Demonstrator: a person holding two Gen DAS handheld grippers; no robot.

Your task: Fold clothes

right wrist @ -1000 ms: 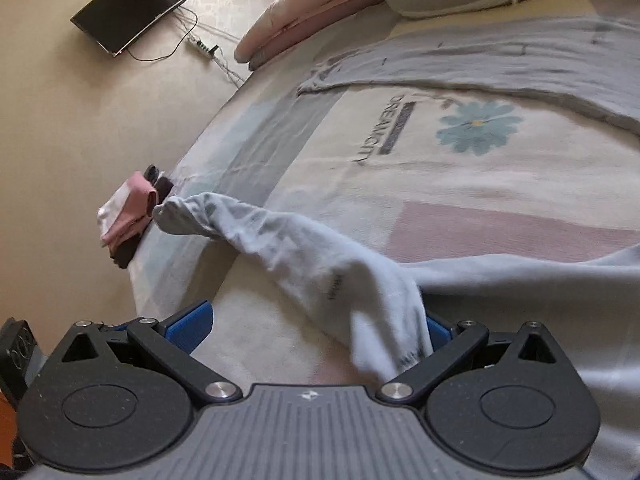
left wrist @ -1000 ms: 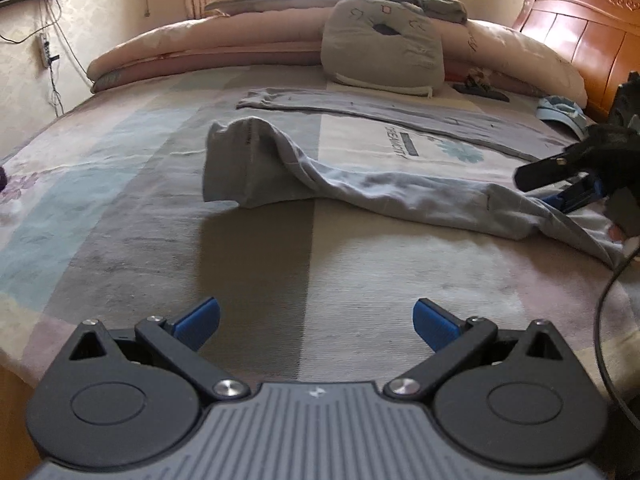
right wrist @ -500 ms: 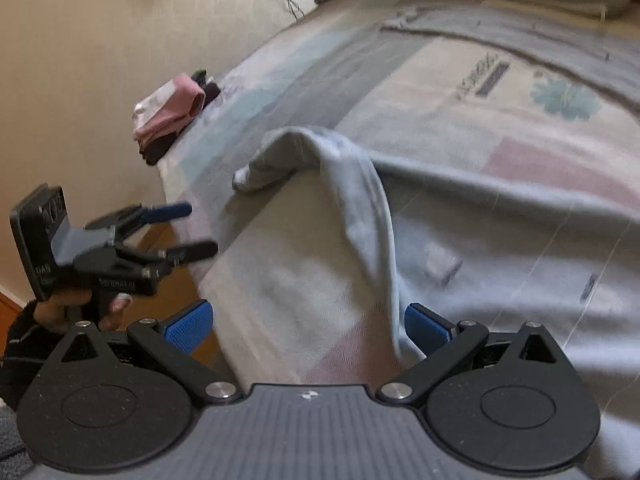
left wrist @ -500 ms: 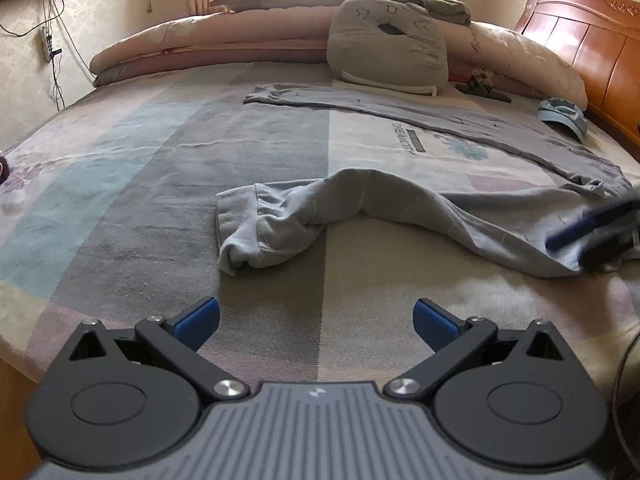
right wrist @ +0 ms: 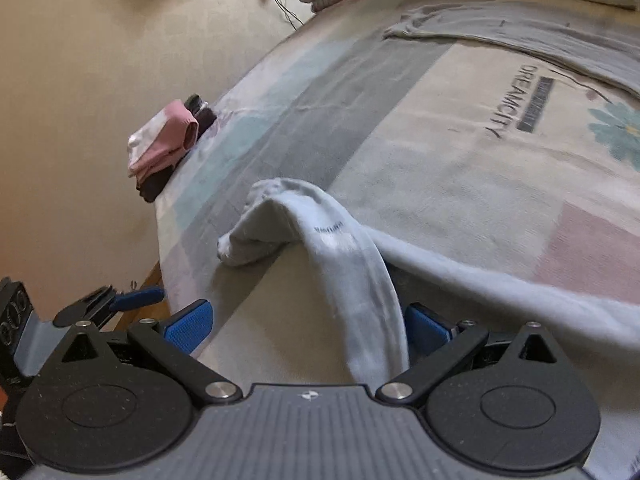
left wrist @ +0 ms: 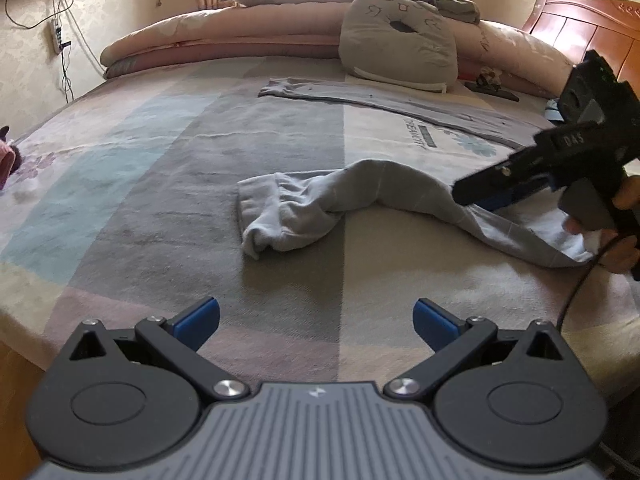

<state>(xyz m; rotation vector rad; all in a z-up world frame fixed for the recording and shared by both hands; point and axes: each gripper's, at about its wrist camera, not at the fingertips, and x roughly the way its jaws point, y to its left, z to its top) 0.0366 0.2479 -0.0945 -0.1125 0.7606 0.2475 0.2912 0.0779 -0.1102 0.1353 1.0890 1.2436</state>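
1. Grey clothes (left wrist: 320, 208) lie in a long, bumpy line across the bed (left wrist: 160, 184), on the striped bedspread.
2. Your grey clothes are light and soft, with a thick cuffed end (left wrist: 272, 220) bunched up near the middle of the bed.
3. From the right wrist view, the cloth (right wrist: 344, 256) makes a hump and then runs down between the two blue pads of your right gripper (right wrist: 308, 328).
4. Your right gripper has its jaws wide apart. The cloth lies against the right-side pad, but the pads do not squeeze it.
5. In the left wrist view, your right gripper (left wrist: 480, 196) sits low over the far end of the grey cloth, and your hand (left wrist: 616, 232) wraps the handle.
6. Your left gripper (left wrist: 316, 320) hangs above the near edge of the bed, well apart from the clothes. Its jaws are wide apart and nothing is in them.
7. A second grey garment (left wrist: 380, 100) lies flat farther back, near a grey cushion (left wrist: 400, 40) and pink rolled bedding (left wrist: 240, 36).
8. A small pile of pink and dark clothes (right wrist: 168, 144) sits at the side edge of the bed.
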